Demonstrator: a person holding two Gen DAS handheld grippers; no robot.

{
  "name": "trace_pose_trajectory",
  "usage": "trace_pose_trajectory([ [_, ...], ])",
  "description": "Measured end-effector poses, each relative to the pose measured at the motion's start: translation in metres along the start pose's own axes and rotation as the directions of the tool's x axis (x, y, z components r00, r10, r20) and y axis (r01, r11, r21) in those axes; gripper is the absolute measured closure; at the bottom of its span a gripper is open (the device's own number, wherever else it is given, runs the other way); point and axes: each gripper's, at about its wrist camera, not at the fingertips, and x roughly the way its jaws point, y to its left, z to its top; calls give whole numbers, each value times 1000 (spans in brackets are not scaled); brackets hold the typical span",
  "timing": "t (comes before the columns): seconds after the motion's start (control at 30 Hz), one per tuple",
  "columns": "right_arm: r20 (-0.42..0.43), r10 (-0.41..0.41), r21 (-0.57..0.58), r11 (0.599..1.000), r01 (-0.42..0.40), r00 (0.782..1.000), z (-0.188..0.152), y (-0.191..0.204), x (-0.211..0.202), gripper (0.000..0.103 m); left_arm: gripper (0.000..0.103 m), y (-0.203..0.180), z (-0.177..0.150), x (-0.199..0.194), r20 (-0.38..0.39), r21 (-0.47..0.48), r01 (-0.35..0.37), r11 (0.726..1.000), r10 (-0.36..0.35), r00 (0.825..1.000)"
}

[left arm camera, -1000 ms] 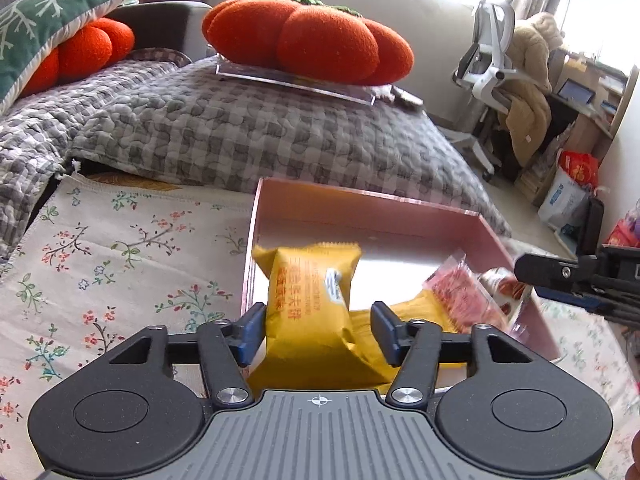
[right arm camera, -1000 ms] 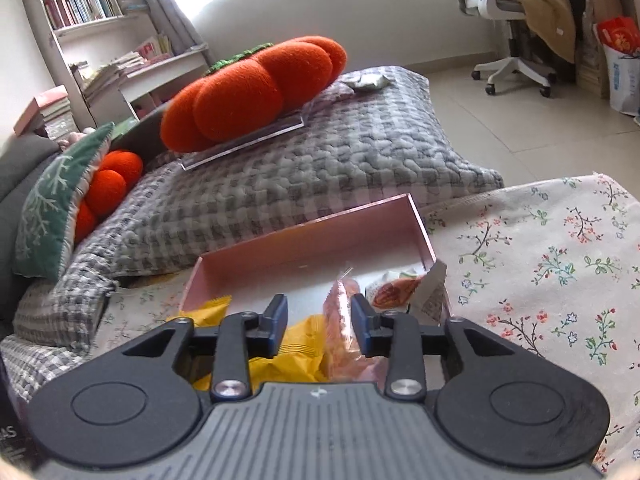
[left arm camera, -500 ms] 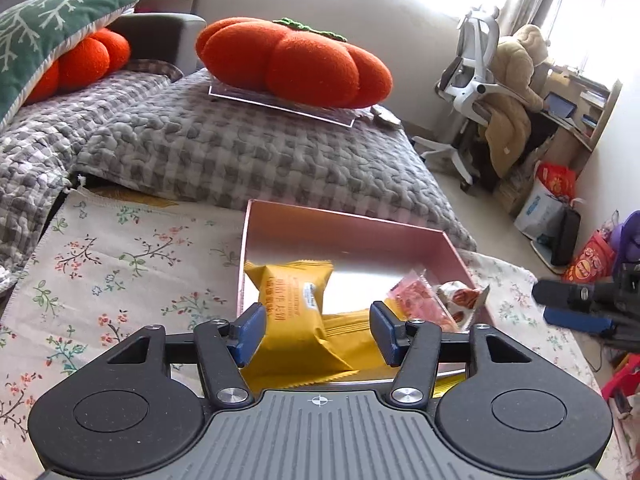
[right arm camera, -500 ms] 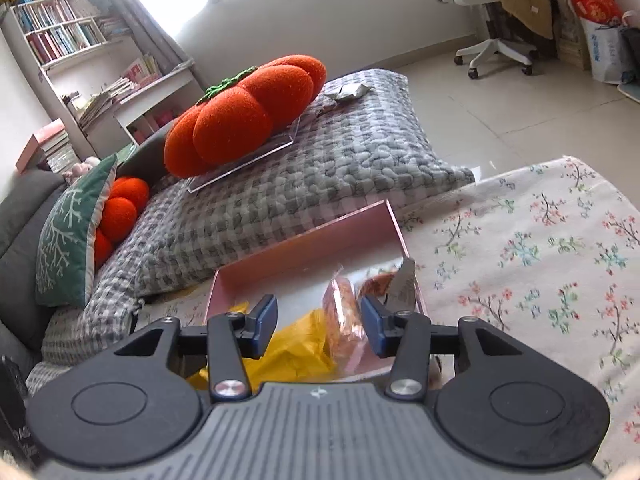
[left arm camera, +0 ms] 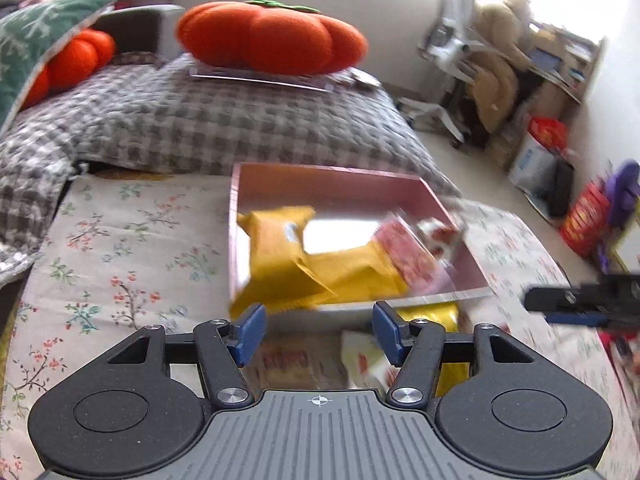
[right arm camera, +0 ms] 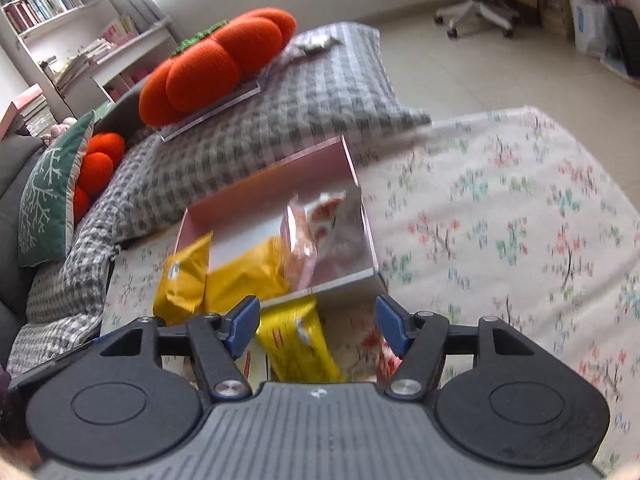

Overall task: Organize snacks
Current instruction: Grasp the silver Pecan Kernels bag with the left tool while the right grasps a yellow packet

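1. Left wrist view: the left gripper (left arm camera: pixel 318 330), jaws parted and empty, hovers above loose wrappers near the shallow pink rectangular tray (left arm camera: pixel 460 224) holding snacks
2. Right wrist view: the right gripper (right arm camera: pixel 318 324), parted, empty, is nearer the glossy yellow snack packet (right arm camera: pixel 298 344), long axis pointing along the fingers
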Motion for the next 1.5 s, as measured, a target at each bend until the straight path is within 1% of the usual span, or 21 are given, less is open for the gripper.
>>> trace_pose_trajectory([
  [0.07,-11,6,-15,1000,-6,1000,-5,1,-3,37,43,-6,-5,-3,-15,39,34,999,-34,999],
  [0.1,-13,3,-27,1000,-4,1000,-8,2,-4,36,40,-10,-7,-2,-26,61,59,996,-58,998],
  [0.17,-19,-6,-52,999,5,1000,-12,5,-7,31,38,-19,-13,1,-56,111,103,988,-98,994],
  [0.27,-50,-25,-77,997,21,998,-16,6,-4,28,37,-31,-20,6,-91,189,128,974,-112,990],
  [0.33,-77,-32,-76,997,26,997,-19,5,0,26,34,-36,-24,10,-111,227,137,964,-114,987],
  [0.4,-99,-38,-80,996,31,994,-21,5,5,24,33,-39,-29,14,-132,259,144,955,-113,985],
  [0.47,-111,-48,-94,995,38,993,-24,7,8,22,27,-44,-34,18,-147,301,144,943,-103,984],
  [0.53,-122,-55,-108,993,42,991,-26,9,11,19,22,-51,-40,22,-158,358,143,923,-91,983],
  [0.63,-133,-73,-145,988,53,988,-29,13,16,14,21,-57,-44,28,-162,405,130,905,-69,984],
  [0.73,-129,-116,-197,976,89,985,-32,17,23,13,21,-60,-49,35,-165,438,109,892,-39,986],
  [0.83,-135,-123,-233,968,90,983,-35,20,30,13,22,-60,-52,41,-163,462,81,883,-5,987],
  [0.9,-131,-117,-260,962,80,984,-37,24,33,13,25,-57,-52,43,-165,459,67,886,10,986],
  [0.97,-111,-124,-298,951,86,986,-39,29,36,13,32,-53,-50,45,-166,445,60,894,17,986],
  [1.0,-103,-129,-318,944,91,986,-40,31,37,13,39,-50,-48,46,-170,435,60,899,17,985],
  [1.03,-95,-132,-334,938,94,987,-41,33,39,13,44,-48,-48,46,-172,424,57,904,18,985],
  [1.07,-88,-131,-342,935,94,987,-42,34,41,14,46,-47,-47,46,-172,419,54,906,21,985],
  [1.13,-85,-123,-352,932,85,989,-43,35,46,15,52,-45,-46,46,-170,415,53,908,20,985],
  [1.23,-77,-114,-358,930,80,990,-43,37,55,18,54,-42,-46,45,-173,395,50,917,21,985],
  [1.4,-67,-109,-388,919,75,992,-49,43,66,26,55,-35,-43,44,-174,352,41,935,22,984],
  [1.5,-55,-110,-409,909,78,992,-52,48,70,33,55,-32,-41,44,-169,340,26,940,33,985],
])
